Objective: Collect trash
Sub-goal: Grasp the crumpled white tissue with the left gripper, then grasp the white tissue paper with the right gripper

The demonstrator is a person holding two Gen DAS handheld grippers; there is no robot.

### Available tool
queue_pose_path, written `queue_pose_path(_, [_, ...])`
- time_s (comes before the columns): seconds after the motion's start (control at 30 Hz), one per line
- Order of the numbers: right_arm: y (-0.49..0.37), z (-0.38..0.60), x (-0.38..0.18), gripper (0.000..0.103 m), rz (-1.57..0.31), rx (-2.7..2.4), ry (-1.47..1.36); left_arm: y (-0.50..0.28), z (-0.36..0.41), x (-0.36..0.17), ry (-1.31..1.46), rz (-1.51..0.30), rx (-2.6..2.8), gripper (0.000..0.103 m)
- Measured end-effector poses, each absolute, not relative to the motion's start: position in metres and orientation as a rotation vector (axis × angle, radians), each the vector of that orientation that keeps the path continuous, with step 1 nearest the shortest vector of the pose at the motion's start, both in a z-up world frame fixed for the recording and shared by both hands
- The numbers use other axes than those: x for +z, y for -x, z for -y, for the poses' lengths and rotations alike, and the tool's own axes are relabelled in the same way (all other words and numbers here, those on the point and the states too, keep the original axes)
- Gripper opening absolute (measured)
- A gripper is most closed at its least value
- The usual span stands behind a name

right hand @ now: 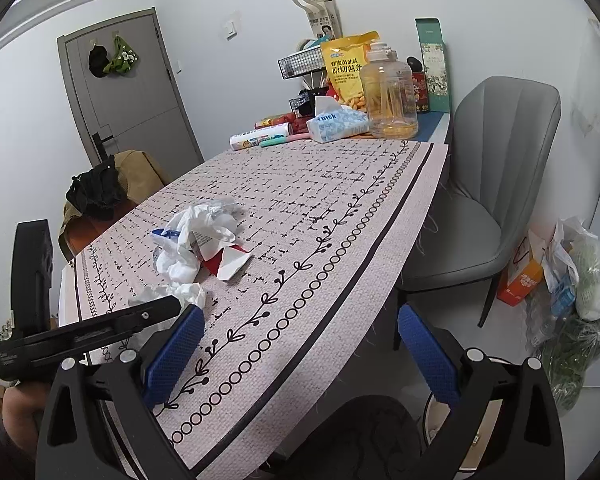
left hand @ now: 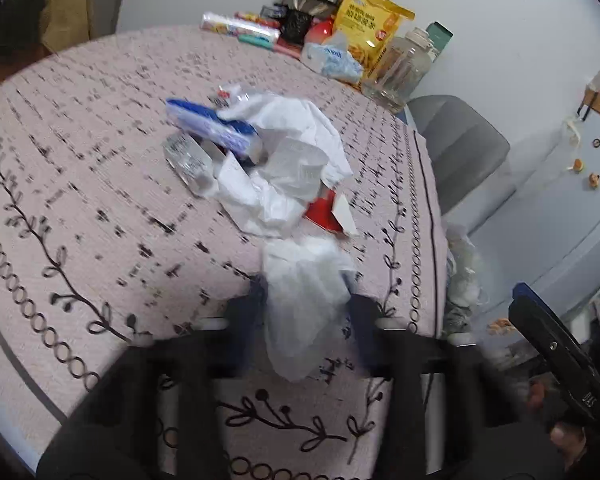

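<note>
My left gripper [left hand: 306, 296] is shut on a crumpled white tissue [left hand: 304, 304] and holds it just above the table. Beyond it lies a pile of trash [left hand: 260, 168]: white paper and plastic, a blue packet [left hand: 216, 124], a clear wrapper [left hand: 188, 158] and a red-and-white carton scrap [left hand: 328, 212]. My right gripper [right hand: 300, 348] is open and empty at the table's near edge, to the right of the pile [right hand: 198, 236]. The tissue [right hand: 188, 294] and the left gripper's body [right hand: 88, 332] show in the right wrist view.
The patterned tablecloth [right hand: 320, 208] covers the table. At the far end stand a tissue box [right hand: 336, 122], a clear jug [right hand: 388, 96], a yellow snack bag [right hand: 348, 70] and other goods. A grey chair [right hand: 496, 184] and plastic bags [right hand: 572, 292] are on the right.
</note>
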State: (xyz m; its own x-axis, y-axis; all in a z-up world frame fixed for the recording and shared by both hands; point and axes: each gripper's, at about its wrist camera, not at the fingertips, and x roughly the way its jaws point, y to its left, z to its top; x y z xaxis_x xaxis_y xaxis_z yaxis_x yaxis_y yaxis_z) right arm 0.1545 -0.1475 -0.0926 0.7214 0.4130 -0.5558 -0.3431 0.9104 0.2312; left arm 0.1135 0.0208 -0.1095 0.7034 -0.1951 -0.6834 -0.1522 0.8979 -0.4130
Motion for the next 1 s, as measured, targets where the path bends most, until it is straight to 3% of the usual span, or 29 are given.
queue_pose_path(0.07, [-0.154, 0.147, -0.091, 0.095, -0.638, 0.417, -0.109, -0.109, -0.021, -0.107, 0.463, -0.783, -0.018, 0.020])
queue_pose_path(0.27, [-0.156, 0.132, -0.092, 0.095, -0.650, 0.434, -0.094, -0.091, -0.039, -0.091, 0.481, -0.718, -0.008, 0.019])
queue_pose_path(0.6, [-0.174, 0.081, -0.082, 0.075, -0.684, 0.506, -0.036, -0.074, -0.084, -0.082, 0.537, -0.656, 0.081, 0.019])
queue_pose_path(1.0, [-0.196, 0.007, -0.083, 0.063, -0.757, 0.645, 0.001, -0.068, -0.116, -0.085, 0.579, -0.634, 0.148, 0.019])
